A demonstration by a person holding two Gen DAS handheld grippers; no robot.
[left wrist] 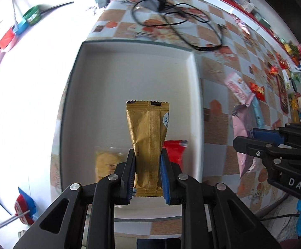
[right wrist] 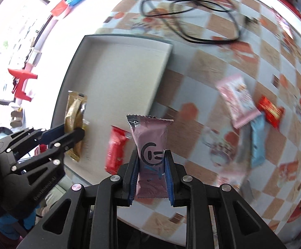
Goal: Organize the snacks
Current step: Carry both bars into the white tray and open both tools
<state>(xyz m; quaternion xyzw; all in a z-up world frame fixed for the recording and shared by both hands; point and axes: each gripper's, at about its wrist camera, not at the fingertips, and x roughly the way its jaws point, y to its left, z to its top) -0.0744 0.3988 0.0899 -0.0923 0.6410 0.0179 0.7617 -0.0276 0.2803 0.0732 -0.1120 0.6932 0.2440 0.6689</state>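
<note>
My left gripper [left wrist: 147, 166] is shut on a gold snack packet [left wrist: 148, 128] and holds it above the near part of a white tray [left wrist: 194, 78]. Inside the tray lie a yellow snack [left wrist: 105, 164] and a red packet [left wrist: 176, 151]. My right gripper [right wrist: 151, 166] is shut on a pink snack packet [right wrist: 151, 145] and holds it above the tray's right edge [right wrist: 162, 70]. The left gripper [right wrist: 75, 132] with the gold packet [right wrist: 74, 108] shows at the left of the right wrist view. The right gripper [left wrist: 245, 143] shows at the right of the left wrist view.
A checkered tablecloth [right wrist: 208, 66] covers the table. Loose snacks lie right of the tray: a pink pack [right wrist: 237, 101], a light blue one [right wrist: 258, 143], a red one [right wrist: 270, 111]. Black cables and a charger [left wrist: 156, 2] lie beyond the tray.
</note>
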